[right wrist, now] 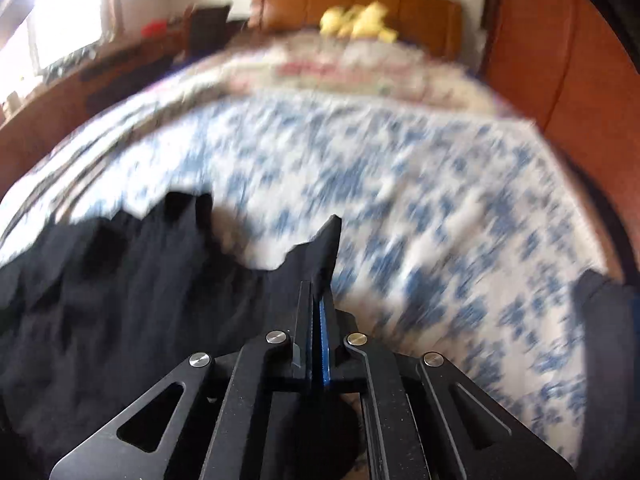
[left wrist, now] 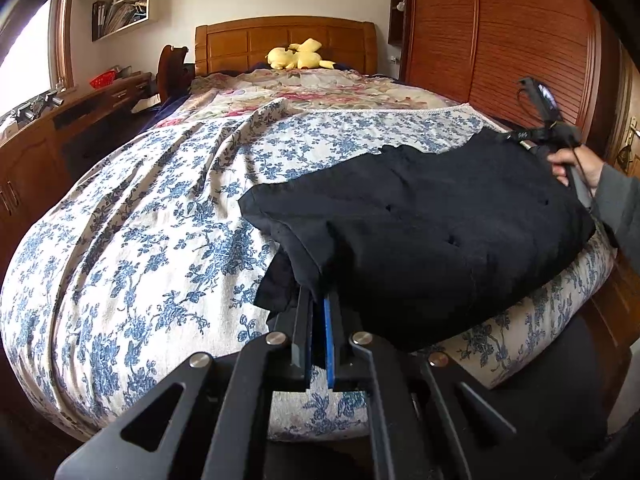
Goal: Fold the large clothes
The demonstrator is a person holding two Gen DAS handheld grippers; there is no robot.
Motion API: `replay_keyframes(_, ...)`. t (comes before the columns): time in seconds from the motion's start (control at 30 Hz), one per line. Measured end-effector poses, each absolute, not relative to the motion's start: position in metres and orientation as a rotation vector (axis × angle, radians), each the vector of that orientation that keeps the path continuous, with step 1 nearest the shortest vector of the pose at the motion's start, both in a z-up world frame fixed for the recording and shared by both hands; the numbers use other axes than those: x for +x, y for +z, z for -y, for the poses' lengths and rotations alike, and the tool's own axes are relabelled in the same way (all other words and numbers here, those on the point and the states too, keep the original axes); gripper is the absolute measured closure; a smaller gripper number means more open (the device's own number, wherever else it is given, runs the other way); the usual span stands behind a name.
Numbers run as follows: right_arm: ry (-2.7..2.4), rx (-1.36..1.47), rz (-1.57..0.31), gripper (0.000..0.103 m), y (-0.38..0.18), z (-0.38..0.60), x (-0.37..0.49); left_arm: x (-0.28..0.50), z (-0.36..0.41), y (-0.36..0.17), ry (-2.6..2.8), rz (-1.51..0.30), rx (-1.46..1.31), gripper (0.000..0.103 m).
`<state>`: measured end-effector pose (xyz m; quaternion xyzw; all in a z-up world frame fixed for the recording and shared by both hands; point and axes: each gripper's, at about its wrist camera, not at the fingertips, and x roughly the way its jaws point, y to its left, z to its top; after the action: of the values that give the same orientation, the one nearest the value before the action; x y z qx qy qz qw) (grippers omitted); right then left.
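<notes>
I am gripping the black garment (left wrist: 420, 232) with both tools. My left gripper (left wrist: 318, 304) is clamped narrow on a gathered corner of the cloth at the near edge of the bed (left wrist: 120, 220); the fingers are pressed together with fabric draped over their tips. My right gripper (right wrist: 320, 280) is also pinched narrow, with a point of the same dark cloth standing up out of the jaws. In the left wrist view the right tool is seen at the far right edge of the garment, near the wardrobe (left wrist: 500, 40).

The garment is lying in a partly folded bundle on the blue floral bedspread, toward the right front corner of the mattress, with one layer overlapping another.

To do this step well, in my judgement, I should be keeping both corners level and drawing them apart enough to take slack out of the edge between them. I should be moving both tools at one pace, so the cloth does not twist. The right wrist view is blurred, so the exact amount of cloth in that grip cannot be confirmed. The grip on the left looks bunched and may slip one layer.

Containers: a red basket (left wrist: 103, 79) is sitting on the sideboard (left wrist: 80, 112) at left; its contents are too small to tell. Wall shelves (left wrist: 120, 4) are holding bags and papers.
</notes>
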<state>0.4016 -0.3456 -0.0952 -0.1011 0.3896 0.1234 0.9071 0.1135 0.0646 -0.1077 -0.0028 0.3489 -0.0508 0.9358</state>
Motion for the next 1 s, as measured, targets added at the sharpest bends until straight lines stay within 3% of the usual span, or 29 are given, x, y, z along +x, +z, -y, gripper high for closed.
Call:
replay_keyframes(0.27,0.117,-0.272,-0.85,0.102,-0.101,0.354,0.407,0.119,-0.068,-0.109,-0.109,-0.721,-0.028,0.1)
replay_keyframes(0.3,0.115,-0.285,-0.849,0.099,-0.1,0.353,0.405,0.119,-0.067,-0.109,-0.107,-0.722,-0.026,0.1)
replay_keyframes(0.37,0.08,-0.35,-0.85,0.075,-0.098,0.347,0.403,0.119,-0.068,-0.11,-0.106,-0.723,-0.029,0.1)
replay_keyframes(0.43,0.099,-0.36,-0.84,0.065,-0.094,0.341,0.399,0.12,-0.071,-0.114,-0.107,-0.736,-0.043,0.099)
replay_keyframes(0.6,0.301,-0.333,-0.813,0.063,-0.078,0.295,0.371,0.117,-0.073,-0.116,-0.107,-0.752,-0.061,0.096)
replay_keyframes(0.7,0.475,-0.338,-0.831,0.063,-0.083,0.251,0.351,0.111,-0.077,-0.113,-0.098,-0.745,-0.069,0.089)
replay_keyframes(1.0,0.698,-0.437,-0.987,0.064,-0.151,0.138,0.331,0.093,-0.094,-0.104,-0.084,-0.723,-0.086,0.07)
